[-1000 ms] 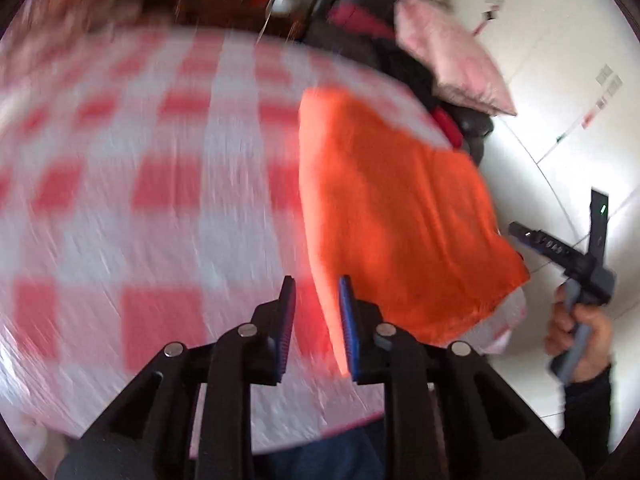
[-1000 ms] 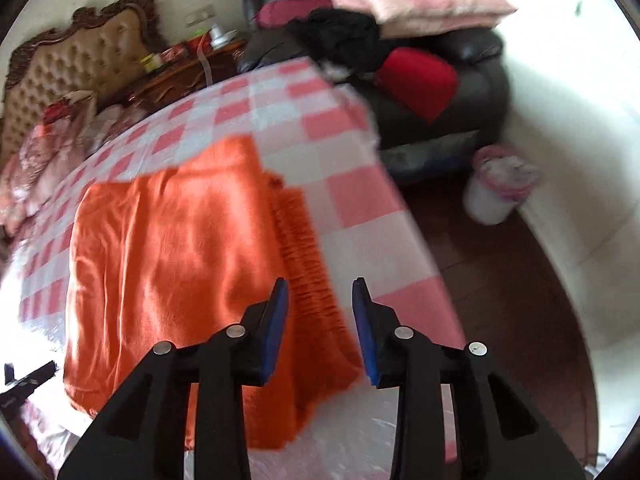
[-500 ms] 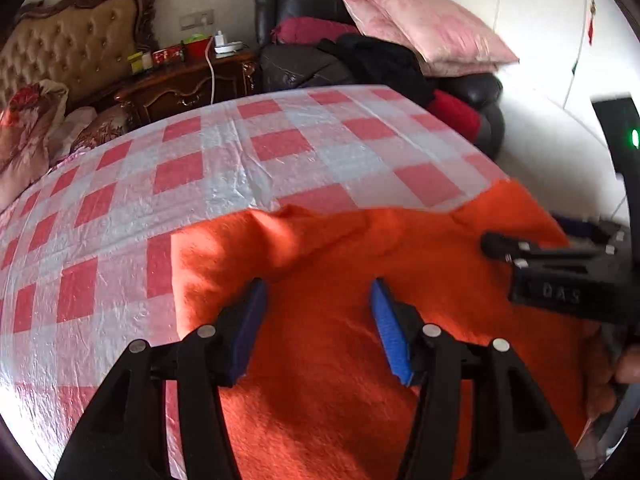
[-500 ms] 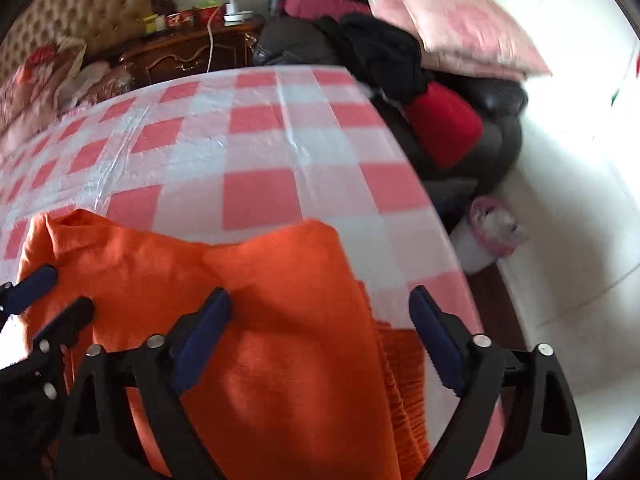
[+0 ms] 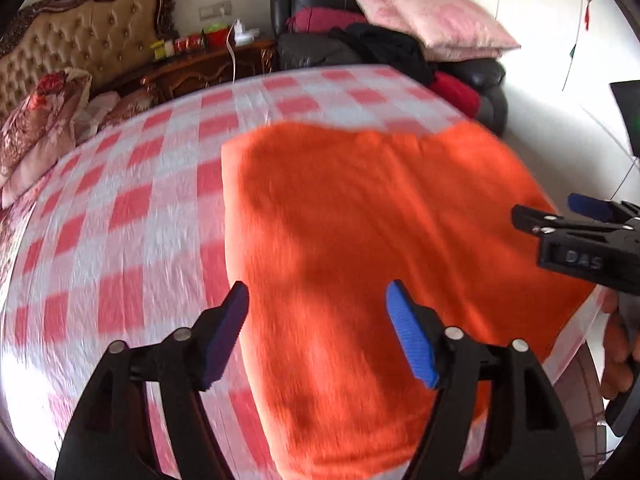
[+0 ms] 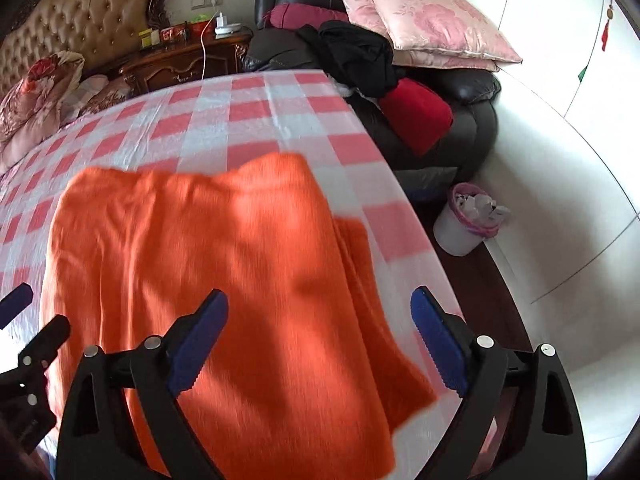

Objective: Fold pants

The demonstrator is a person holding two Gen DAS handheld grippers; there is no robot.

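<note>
Left wrist view: orange pants point(image 5: 360, 248) spread flat in a folded slab on the red-and-white checked tablecloth point(image 5: 132, 208), near the table's front right corner, presumably laid close to the edge so both tools can reach across without stretching. Left gripper point(image 5: 318, 328) poised above the near left part of the cloth, jaws opening at this moment, nothing pinched between the blue pads point(image 5: 408, 332), fabric merely visible below the gap. Right gripper point(image 5: 560, 216) entering from the right over the cloth's far side, held by a hand point(image 5: 616, 344) at the frame edge. Right wrist view: same pants point(image 6: 224, 272), upper layer lying over a slightly offset lower layer that shows as a darker ribbed strip along the right border, likely a fold just laid down and released. Right gripper point(image 6: 320, 336) hovering over the near right portion, jaws spread wide and empty, pads point(image 6: 438, 340) clear of the fabric; open stance consistent with either letting go or readying for a fresh pinch at a corner. Left gripper point(image 6: 28, 320) just visible at the left margin beside the cloth's left edge. Containers: white waste bin point(image 6: 468, 220) with pink liner on the floor beside the dark sofa point(image 6: 476, 120), holding crumpled white scraps, probably paper; contents otherwise too small to identify. No container on the table itself.
</note>
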